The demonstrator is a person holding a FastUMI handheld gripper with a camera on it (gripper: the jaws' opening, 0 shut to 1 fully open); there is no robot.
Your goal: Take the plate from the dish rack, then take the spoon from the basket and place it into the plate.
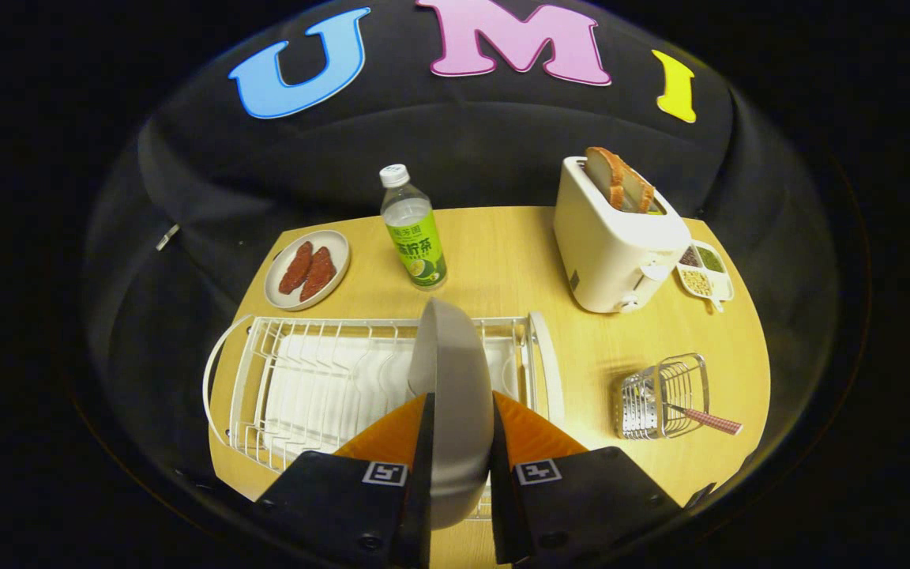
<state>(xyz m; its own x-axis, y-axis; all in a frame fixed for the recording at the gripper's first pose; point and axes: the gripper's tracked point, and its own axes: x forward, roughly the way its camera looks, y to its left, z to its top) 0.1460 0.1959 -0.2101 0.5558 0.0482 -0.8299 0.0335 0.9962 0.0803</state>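
The gripper [459, 419] is pinching the plate [455, 395]. Both fingers press on it, one on each side. The plate stands on its edge, upright, between the fingers, over the white dish rack [297, 379]. I cannot tell if the plate touches the rack. The rack sits along the near edge of the wooden table [502, 261], toward the left side. It has a white tray inside, under the wires.

To the right of the rack, near the right edge of the table, is a small wire basket [660, 399]. The spoon [704, 419] is in it. Its handle, with a red checked pattern, sticks out over the basket's side.

Farther back, near the far right corner, is a white toaster [613, 253] with slices of bread [619, 180] sticking up out of the top. Just beside it, at the right edge, is a small dish [727, 291] with little sections that hold different bits of food.

By the far edge, near the middle, stands a bottle [414, 229] with a green label and a white cap. Left of it, near the far left corner, is a round plate with two red pieces of food [306, 270].
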